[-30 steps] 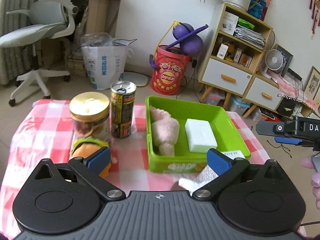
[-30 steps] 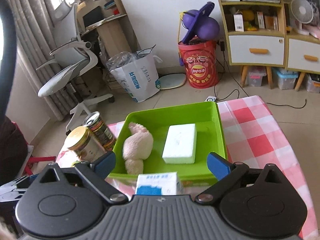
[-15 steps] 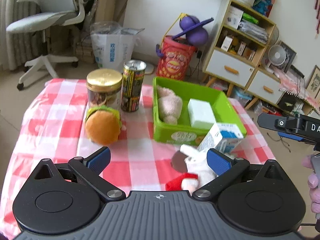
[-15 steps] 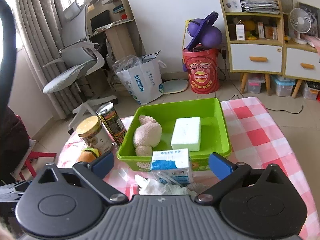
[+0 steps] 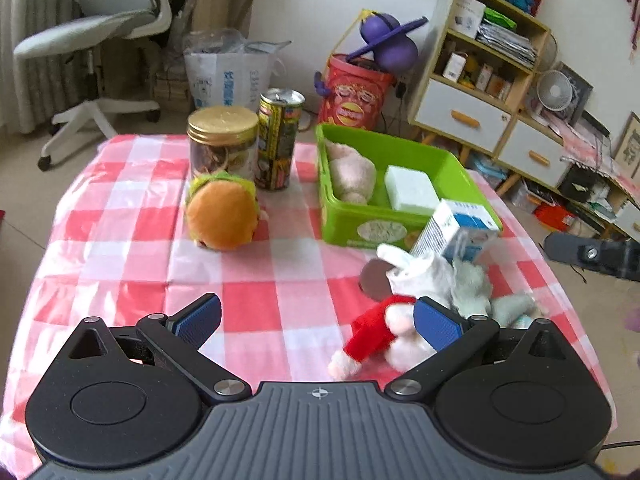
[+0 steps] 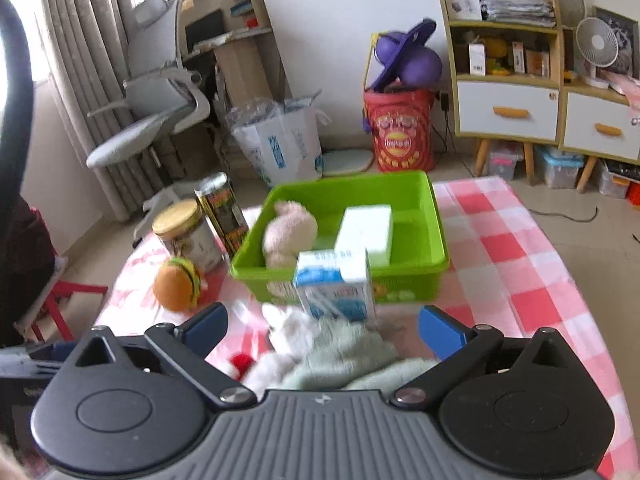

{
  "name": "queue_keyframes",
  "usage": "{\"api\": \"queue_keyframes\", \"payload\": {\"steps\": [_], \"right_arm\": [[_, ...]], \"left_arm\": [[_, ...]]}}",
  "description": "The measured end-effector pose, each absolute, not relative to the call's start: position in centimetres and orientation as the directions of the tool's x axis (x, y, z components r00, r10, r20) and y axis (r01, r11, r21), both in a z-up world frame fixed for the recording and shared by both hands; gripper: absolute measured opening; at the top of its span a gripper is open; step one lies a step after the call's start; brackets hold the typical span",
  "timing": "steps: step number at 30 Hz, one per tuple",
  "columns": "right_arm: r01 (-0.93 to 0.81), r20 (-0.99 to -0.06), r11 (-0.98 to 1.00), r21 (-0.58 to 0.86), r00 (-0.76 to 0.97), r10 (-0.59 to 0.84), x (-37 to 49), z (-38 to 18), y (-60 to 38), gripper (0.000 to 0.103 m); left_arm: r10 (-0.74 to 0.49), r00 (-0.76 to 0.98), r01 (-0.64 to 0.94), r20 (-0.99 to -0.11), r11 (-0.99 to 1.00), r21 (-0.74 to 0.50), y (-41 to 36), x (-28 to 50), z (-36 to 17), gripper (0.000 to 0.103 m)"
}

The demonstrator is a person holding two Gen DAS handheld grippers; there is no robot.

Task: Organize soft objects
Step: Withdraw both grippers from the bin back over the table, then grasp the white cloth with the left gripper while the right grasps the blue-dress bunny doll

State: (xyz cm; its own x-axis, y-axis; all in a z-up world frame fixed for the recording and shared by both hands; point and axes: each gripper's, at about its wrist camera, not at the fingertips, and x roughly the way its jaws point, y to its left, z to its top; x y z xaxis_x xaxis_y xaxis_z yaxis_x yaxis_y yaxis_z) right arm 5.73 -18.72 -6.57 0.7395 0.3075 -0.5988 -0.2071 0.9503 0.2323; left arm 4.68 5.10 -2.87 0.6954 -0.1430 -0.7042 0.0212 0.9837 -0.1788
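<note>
Two soft things, a pink plush [image 5: 352,172] and a white sponge [image 5: 410,194], are already held in the green bin [image 5: 400,224], while the burger plush [image 5: 222,212] and the white plush [image 5: 404,304] are left on the table, both grippers [image 5: 318,322] [image 6: 322,326] being spread empty.

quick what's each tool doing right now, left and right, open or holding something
Left tool: open, holding nothing.
Right tool: open, holding nothing; pale green plush lies between its fingers, ungripped.
</note>
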Motion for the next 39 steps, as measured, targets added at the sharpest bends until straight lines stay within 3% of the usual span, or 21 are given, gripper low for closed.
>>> {"api": "queue_keyframes", "payload": {"steps": [9,17,23,26,28,32,34,39], "right_arm": [[-0.117,-0.724,0.963,0.245,0.639,0.261,5.8,-8.8,-20.3,0.078],[-0.083,-0.774,0.962,0.262,0.577,0.260,5.7,-10.5,-21.1,0.078],[-0.025,-0.818,0.963,0.270,0.521,0.243,6.3,-12.4,-21.7,0.071],[0.003,-0.833,0.955,0.297,0.490,0.257,6.7,-13.5,-21.9,0.060],[0.021,-0.843,0.949,0.315,0.466,0.269,7.0,-14.3,-22.0,0.039],[0.011,-0.840,0.935,0.356,0.441,0.314,7.3,-15.2,-22.1,0.014],[0.019,-0.838,0.929,0.369,0.439,0.324,7.3,-15.4,-22.4,0.000],[0.012,-0.826,0.920,0.392,0.445,0.346,7.0,-15.0,-23.4,0.000]], "left_arm": [[-0.199,0.576,0.069,-0.793,0.978,-0.196,3.5,4.0,-4.9,0.098],[-0.273,0.422,0.147,-0.865,0.962,-0.232,1.3,3.9,-7.4,0.095],[-0.282,0.348,0.225,-0.894,0.951,-0.212,0.0,3.4,-8.9,0.087],[-0.276,0.324,0.250,-0.905,0.947,-0.200,-0.4,3.2,-9.4,0.080],[-0.259,0.323,0.264,-0.910,0.948,-0.176,-0.7,3.1,-9.6,0.070],[-0.241,0.331,0.276,-0.912,0.949,-0.150,-0.8,3.0,-9.9,0.058],[-0.250,0.337,0.273,-0.908,0.949,-0.160,-0.6,3.0,-9.8,0.045],[-0.267,0.359,0.244,-0.894,0.952,-0.186,0.1,3.3,-9.5,0.031]]}}
